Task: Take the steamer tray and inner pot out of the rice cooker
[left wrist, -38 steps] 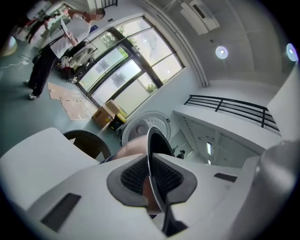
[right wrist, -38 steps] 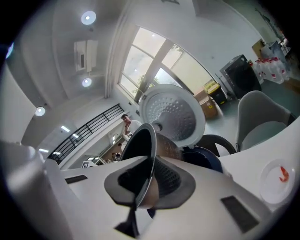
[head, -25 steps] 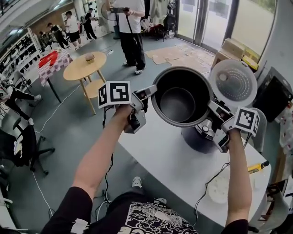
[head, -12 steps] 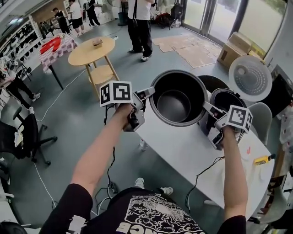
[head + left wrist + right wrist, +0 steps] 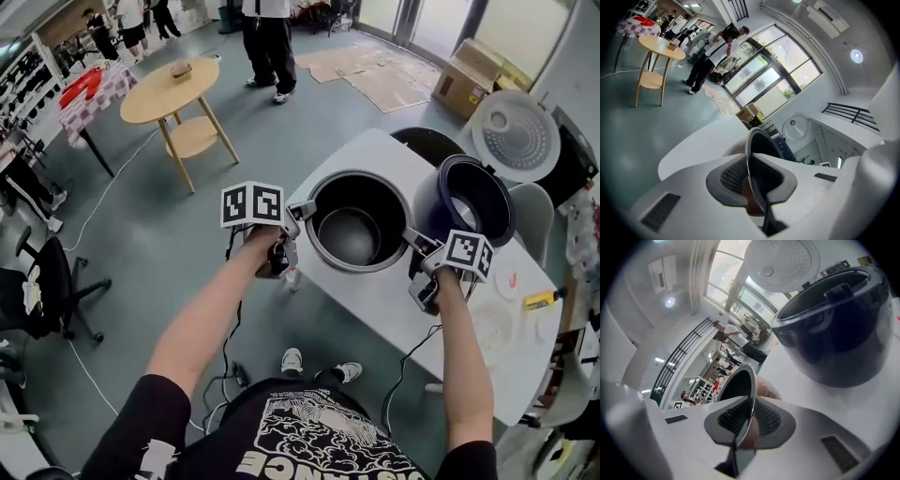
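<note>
Metal inner pot (image 5: 357, 228) seemingly resting on table (image 5: 375, 302).

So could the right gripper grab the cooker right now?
Probably not yet: the right gripper is shut on the pot's rim, as is the left gripper. The cooker stands close beside it with nothing between, so once freed it likely could.

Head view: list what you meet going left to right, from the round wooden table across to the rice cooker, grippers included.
round wooden table → left gripper, clamped on the pot's left rim → inner pot → right gripper, clamped on its right rim → rice cooker
</note>
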Action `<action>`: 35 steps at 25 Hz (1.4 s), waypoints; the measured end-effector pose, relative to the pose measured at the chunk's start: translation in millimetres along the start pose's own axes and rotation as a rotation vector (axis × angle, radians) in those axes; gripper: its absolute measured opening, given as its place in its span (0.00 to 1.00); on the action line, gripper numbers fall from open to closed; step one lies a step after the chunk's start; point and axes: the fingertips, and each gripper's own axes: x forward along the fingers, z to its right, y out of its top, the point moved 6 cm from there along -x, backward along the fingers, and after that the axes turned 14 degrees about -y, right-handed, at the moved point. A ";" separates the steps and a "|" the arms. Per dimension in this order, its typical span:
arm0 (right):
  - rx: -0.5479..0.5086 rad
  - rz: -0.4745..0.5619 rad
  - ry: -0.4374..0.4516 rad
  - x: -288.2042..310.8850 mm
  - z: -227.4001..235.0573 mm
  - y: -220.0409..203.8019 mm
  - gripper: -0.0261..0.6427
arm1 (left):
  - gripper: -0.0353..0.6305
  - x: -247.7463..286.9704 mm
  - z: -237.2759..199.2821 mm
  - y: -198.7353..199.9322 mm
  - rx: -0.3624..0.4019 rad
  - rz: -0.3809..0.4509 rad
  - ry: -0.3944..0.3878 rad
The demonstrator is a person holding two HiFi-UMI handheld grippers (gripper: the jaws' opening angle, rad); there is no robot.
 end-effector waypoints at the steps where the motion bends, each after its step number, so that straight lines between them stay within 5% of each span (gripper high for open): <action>1: 0.008 -0.001 -0.014 2.2 7.6 -2.7 0.12 | 0.11 5.7 -5.2 -5.4 -0.005 -0.014 0.007; 10: 0.038 0.031 -0.090 15.7 37.7 -7.1 0.13 | 0.11 34.2 -25.0 -17.2 -0.012 -0.054 0.001; 17: -0.027 0.050 -0.116 15.5 31.0 -7.5 0.14 | 0.12 31.3 -18.8 -12.2 0.072 -0.076 0.036; 26: -0.250 0.154 -0.249 -16.5 19.9 14.1 0.16 | 0.18 22.9 22.2 13.3 0.384 -0.044 0.222; 35: -0.507 0.366 -0.298 -69.5 -25.3 48.8 0.14 | 0.13 50.7 119.3 27.3 0.695 0.004 0.116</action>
